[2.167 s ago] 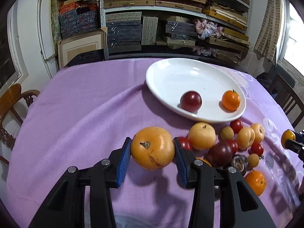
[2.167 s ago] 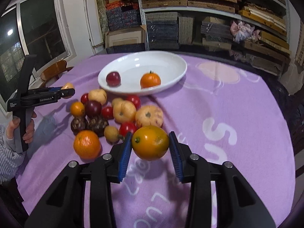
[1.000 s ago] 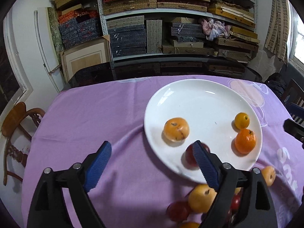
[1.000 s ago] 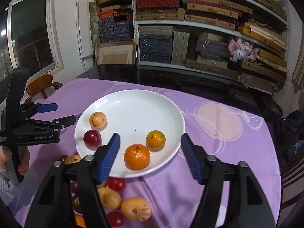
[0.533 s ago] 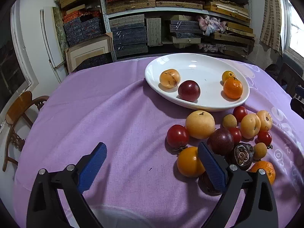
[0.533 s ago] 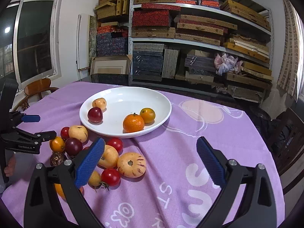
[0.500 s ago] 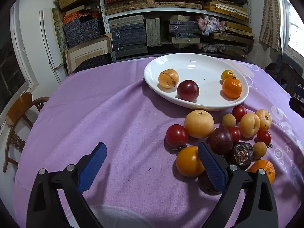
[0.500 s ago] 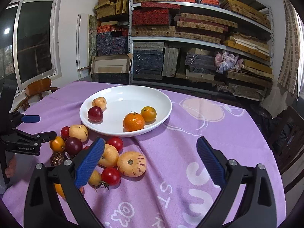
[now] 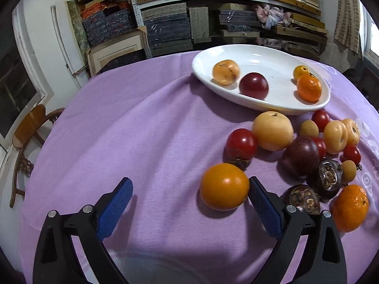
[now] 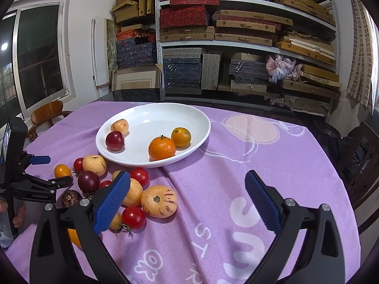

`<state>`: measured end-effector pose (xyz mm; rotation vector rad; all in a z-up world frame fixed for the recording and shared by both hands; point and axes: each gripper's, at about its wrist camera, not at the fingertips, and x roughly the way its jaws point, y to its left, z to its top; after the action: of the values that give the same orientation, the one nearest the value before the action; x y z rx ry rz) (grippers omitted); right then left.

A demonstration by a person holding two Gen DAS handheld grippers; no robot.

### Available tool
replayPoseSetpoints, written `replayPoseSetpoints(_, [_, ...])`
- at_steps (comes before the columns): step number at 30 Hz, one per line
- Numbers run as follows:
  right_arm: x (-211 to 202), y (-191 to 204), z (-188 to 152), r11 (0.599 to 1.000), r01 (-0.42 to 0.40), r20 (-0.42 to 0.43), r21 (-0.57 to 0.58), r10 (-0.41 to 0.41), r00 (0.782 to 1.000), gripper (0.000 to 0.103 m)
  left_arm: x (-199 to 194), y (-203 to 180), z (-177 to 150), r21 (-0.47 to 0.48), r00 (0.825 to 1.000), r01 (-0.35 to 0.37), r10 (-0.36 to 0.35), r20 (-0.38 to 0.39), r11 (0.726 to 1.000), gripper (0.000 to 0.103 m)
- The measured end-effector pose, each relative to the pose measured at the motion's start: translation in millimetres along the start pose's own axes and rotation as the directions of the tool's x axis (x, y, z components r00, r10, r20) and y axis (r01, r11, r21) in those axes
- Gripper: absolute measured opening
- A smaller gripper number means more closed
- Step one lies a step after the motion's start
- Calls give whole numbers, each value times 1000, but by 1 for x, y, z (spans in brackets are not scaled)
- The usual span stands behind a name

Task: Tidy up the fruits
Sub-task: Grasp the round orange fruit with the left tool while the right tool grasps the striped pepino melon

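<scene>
Left gripper [image 9: 189, 197]: blue-padded fingers [image 9: 113, 209] standing wide apart, gripping nothing; the right-hand pad is sitting just beside, possibly touching, an orange tomato [image 9: 224, 186] lying on the purple tablecloth [image 9: 132, 127]; contact cannot be told for certain.

Right gripper [image 10: 187, 197]: fingers [image 10: 263, 203] likewise spread wide and empty, hovering over the cloth; a pale striped fruit [image 10: 159, 201] and a red cherry tomato [image 10: 133, 217] are lying just beyond its left pad.

Loose fruit, left wrist view: a red tomato [image 9: 241, 144], a large pale-yellow fruit [image 9: 272, 130], a dark purple plum [image 9: 301, 157], two dark mangosteen-like fruits [image 9: 328, 177] and a mandarin [image 9: 350, 208] are clustering between the gripper and the plate; the mandarin and the mangosteens are largely hidden in the right wrist view.

White plate [image 10: 194, 116]: holding four pieces; a mandarin on the plate [image 10: 162, 148], a small orange tomato [image 10: 181, 137], a dark red plum [image 10: 115, 140] and a pale apricot-like fruit [image 10: 119, 126].

Shown only in the right wrist view: the left gripper from outside, with the person's hand [image 10: 17, 217] partly showing; white lettering printed on the cloth [image 10: 246, 232]. Shelves of boxes [image 10: 189, 30] are standing behind the table in both views.
</scene>
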<state>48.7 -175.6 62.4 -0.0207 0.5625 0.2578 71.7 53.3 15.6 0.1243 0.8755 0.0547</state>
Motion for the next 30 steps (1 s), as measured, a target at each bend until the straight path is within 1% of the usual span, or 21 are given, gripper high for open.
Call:
replayPoseSetpoints(3, [0, 2, -1, 1000, -11, -10, -8, 11, 1000, 95, -3, 17, -2, -69, 998, 63, -63, 5, 996, 97])
replayPoseSetpoints(5, [0, 5, 0, 1000, -15, -14, -21, 15, 1000, 95, -7, 19, -3, -73, 996, 83, -82, 20, 994, 97])
replayPoseSetpoints(7, [-1, 7, -1, 999, -15, -15, -32, 14, 1000, 95, -10, 17, -3, -55, 996, 86, -84, 37, 995, 96])
replayPoseSetpoints(9, [0, 7, -1, 999, -15, -18, -33, 14, 1000, 95, -14, 12, -5, -34, 995, 86, -84, 48, 996, 93])
replayPoseSetpoints(13, [1, 7, -2, 1000, -16, -21, -25, 15, 1000, 95, -20, 8, -9, -18, 994, 96, -95, 50, 995, 93])
replayPoseSetpoints(16, [3, 7, -3, 999, -34, -36, -22, 33, 999, 95, -24, 7, -12, -13, 993, 112, -112, 36, 994, 93])
replayPoseSetpoints(19, [7, 10, -6, 998, -51, -58, -34, 49, 997, 95, -30, 11, -24, -12, 990, 139, -138, 16, 990, 93])
replayPoseSetpoints(22, [9, 16, -8, 997, -57, -72, -52, 53, 996, 95, -37, 17, -37, -1, 991, 135, -135, -1, 991, 93])
replayPoseSetpoints(26, [12, 19, -9, 996, -65, -83, -61, 60, 995, 95, -54, 24, -56, 27, 992, 121, -121, 15, 992, 93])
replayPoseSetpoints(30, [14, 20, -11, 995, -74, -92, -64, 68, 993, 95, -62, 24, -69, 40, 992, 121, -123, 40, 992, 93])
